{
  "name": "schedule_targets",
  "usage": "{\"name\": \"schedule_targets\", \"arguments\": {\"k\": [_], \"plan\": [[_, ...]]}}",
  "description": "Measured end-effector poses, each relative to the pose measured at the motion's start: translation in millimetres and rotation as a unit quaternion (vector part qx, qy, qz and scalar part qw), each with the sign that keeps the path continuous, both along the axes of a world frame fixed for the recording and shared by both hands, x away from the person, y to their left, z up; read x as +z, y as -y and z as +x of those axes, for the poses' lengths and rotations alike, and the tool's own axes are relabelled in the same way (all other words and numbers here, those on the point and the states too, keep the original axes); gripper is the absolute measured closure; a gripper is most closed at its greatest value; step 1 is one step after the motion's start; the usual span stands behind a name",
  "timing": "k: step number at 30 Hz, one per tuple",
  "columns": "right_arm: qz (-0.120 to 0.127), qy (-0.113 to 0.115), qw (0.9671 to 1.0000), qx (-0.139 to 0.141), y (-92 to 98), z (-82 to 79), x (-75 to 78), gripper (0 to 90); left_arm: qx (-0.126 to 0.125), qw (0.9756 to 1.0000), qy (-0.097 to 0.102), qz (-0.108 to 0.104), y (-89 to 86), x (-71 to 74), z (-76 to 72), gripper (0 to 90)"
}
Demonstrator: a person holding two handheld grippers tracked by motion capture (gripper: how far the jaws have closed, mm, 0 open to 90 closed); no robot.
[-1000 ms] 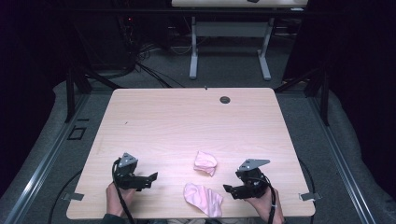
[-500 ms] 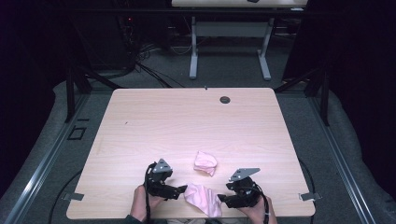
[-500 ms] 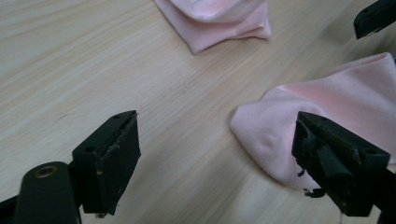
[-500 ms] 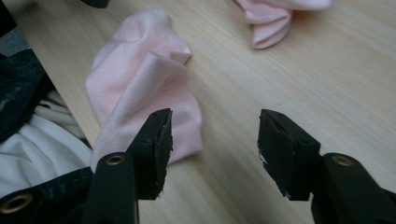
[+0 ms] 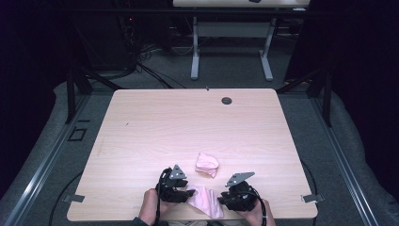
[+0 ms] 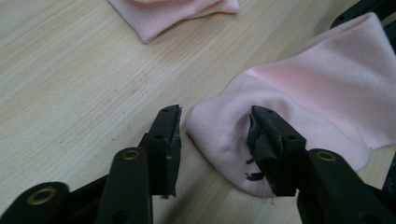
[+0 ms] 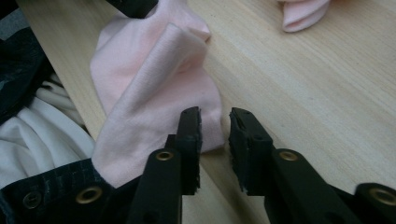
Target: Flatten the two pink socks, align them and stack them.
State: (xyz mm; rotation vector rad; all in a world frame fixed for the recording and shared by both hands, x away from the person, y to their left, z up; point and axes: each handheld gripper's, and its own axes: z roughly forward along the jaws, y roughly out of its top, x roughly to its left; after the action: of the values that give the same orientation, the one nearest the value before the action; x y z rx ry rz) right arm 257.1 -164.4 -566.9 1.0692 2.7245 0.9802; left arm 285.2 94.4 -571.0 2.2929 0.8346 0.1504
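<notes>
Left gripper (image 5: pixel 187 192) sits at the near edge of the table (image 5: pixel 155 122), jaws pointing toward the middle, at the left end of the flat pink sock (image 5: pixel 205 201). From the left gripper view I read the jaws as partly spread and just been closing: one pad rests on the sock's rounded end, the other stands on bare wood just beside it, so the cloth is between them but not yet pinched.

Right gripper (image 5: pixel 222 199) is at the sock's other end, facing the left one. Its jaws have also just been closing and now stand close together with a narrow gap; in the right gripper view the sock's edge (image 7: pixel 154 93) lies at the left pad, but I cannot tell whether cloth is caught.

The sock lies at the near table edge, partly overhanging it. A second, bunched pink sock (image 5: pixel 207 163) lies just beyond it, apart.
</notes>
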Motion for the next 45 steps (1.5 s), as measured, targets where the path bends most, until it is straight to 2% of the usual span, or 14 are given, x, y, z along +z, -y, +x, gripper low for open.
{"name": "schedule_targets", "arguments": {"k": [5, 10, 19, 26, 27, 30, 32, 34, 37, 40, 41, 42, 43, 45], "plan": [[0.021, -0.011, 0.9997, 0.006, 1.6, 1.6, -2.6, 85.4, -0.009, 0.9996, 0.018, 0.020, 0.8, 0.5, -6.3, 72.2], [0.030, -0.015, 0.9994, 0.005, 3.3, 2.1, -3.5, 87.2, -0.015, 0.9997, 0.018, 0.011, -0.4, -1.1, -7.4, 84.8], [0.039, 0.015, 0.9988, -0.025, 18.5, 2.3, 11.8, 87.8, 0.009, 0.9996, 0.020, -0.016, -4.8, 0.1, -9.3, 86.7], [0.032, 0.031, 0.9974, -0.058, 35.2, 9.3, 21.9, 87.7, 0.052, 0.9981, 0.013, -0.029, -6.1, 4.6, -9.0, 86.0], [0.023, 0.026, 0.9974, -0.063, 38.2, 12.8, 20.6, 87.7, 0.055, 0.9982, 0.001, -0.022, -5.9, 1.7, -7.5, 85.5], [0.005, 0.023, 0.9977, -0.064, 36.6, 15.8, 12.8, 87.2, 0.062, 0.9980, 0.005, -0.014, -4.6, 0.3, -7.3, 78.5], [0.001, 0.022, 0.9978, -0.063, 35.6, 16.2, 10.3, 86.6, 0.065, 0.9978, 0.007, -0.009, -4.5, 1.4, -7.5, 67.1], [-0.004, 0.039, 0.9970, -0.067, 36.0, 15.6, 7.7, 77.9, 0.068, 0.9975, 0.019, -0.011, -6.9, 5.2, -8.6, 60.3], [0.010, 0.068, 0.9958, -0.060, 38.9, 8.9, 17.5, 65.6, 0.068, 0.9973, 0.022, -0.014, -9.0, 7.4, -10.4, 53.6], [0.016, 0.083, 0.9962, -0.023, 35.6, 0.1, 25.5, 60.5, 0.056, 0.9978, 0.027, -0.022, -10.8, 9.4, -14.2, 49.4], [0.011, 0.084, 0.9964, 0.002, 30.5, -3.6, 24.8, 59.4, 0.053, 0.9979, 0.027, -0.023, -10.8, 9.9, -14.9, 48.6], [0.011, 0.084, 0.9964, 0.002, 30.5, -3.6, 24.8, 59.4, 0.053, 0.9979, 0.027, -0.023, -10.8, 9.9, -14.9, 47.6], [-0.007, 0.077, 0.9965, 0.032, 22.1, -6.4, 17.9, 58.2, 0.053, 0.9979, 0.030, -0.021, -9.7, 9.9, -16.1, 46.4], [-0.016, 0.067, 0.9965, 0.048, 16.2, -6.8, 8.7, 57.9, 0.042, 0.9983, 0.033, -0.025, -7.8, 10.4, -17.3, 45.6]]}}
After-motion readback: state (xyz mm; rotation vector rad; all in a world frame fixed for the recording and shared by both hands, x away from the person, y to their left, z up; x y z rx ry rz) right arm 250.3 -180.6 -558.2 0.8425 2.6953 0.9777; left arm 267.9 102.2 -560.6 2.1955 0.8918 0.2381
